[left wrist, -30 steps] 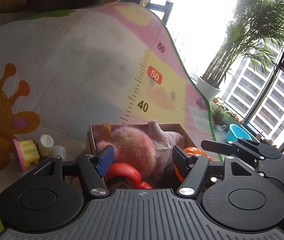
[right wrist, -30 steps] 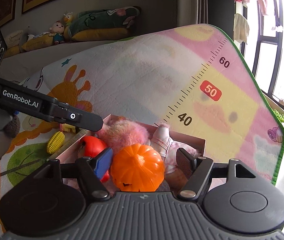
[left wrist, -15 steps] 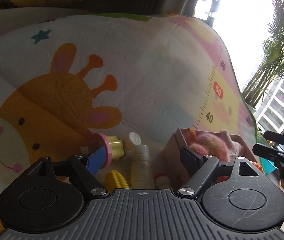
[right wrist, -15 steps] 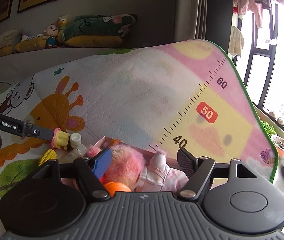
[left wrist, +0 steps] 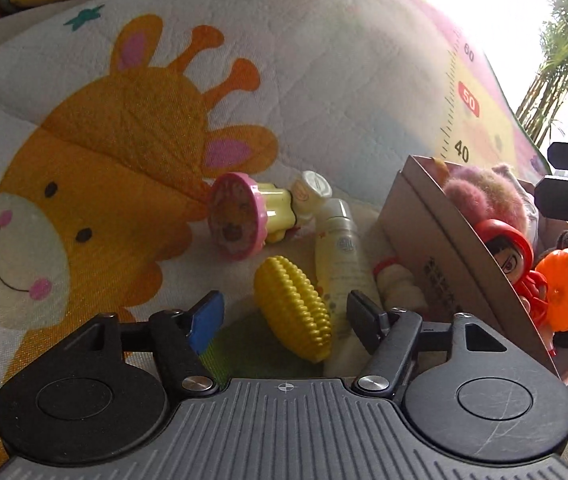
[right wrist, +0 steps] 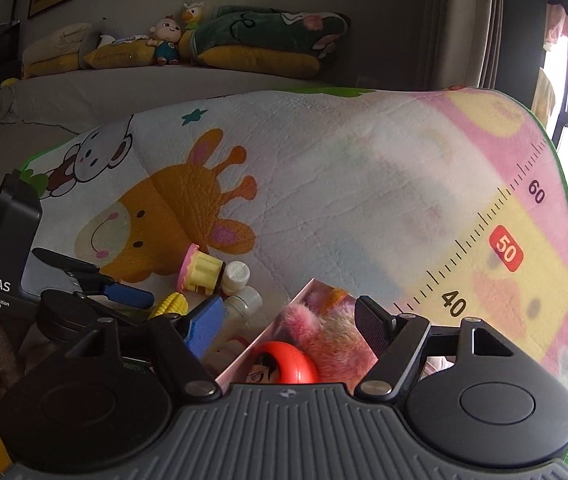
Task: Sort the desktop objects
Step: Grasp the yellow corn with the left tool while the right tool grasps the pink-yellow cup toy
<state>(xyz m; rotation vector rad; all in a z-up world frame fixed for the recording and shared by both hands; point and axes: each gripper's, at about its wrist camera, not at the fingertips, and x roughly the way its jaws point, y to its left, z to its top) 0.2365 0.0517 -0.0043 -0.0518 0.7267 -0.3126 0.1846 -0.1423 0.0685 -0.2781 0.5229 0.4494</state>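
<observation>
Swinging away from the box over the last second, the left gripper (left wrist: pixel 284 316) is now hovering low over the loose toys on the play mat (left wrist: pixel 323 80), while the right gripper (right wrist: pixel 287 328), which was holding the orange pumpkin (left wrist: pixel 565 288) a second ago, is now hanging empty above the box. Both pairs of fingers are standing wide apart and gripping nothing.

Between the left gripper's fingers, the yellow toy corn (left wrist: pixel 293 308) is lying on the mat, not touched by either pad. Just to its right, a pale bottle (left wrist: pixel 339 256) is lying lengthwise, and right of that a small white and red toy (left wrist: pixel 393 280) is resting against the wall of the cardboard box (left wrist: pixel 435 248). Farther off, a pink and yellow cupcake toy (left wrist: pixel 244 216) is lying on its side, with a white round cap (left wrist: pixel 311 191) touching its far end.

Inside the box, the pumpkin is sitting at the near right, next to a red-hooded doll (left wrist: pixel 509 248), with a fluffy pink plush (left wrist: pixel 483 196) filling the far part. In the right wrist view the box is sitting directly below the right gripper's spread fingers.
</observation>
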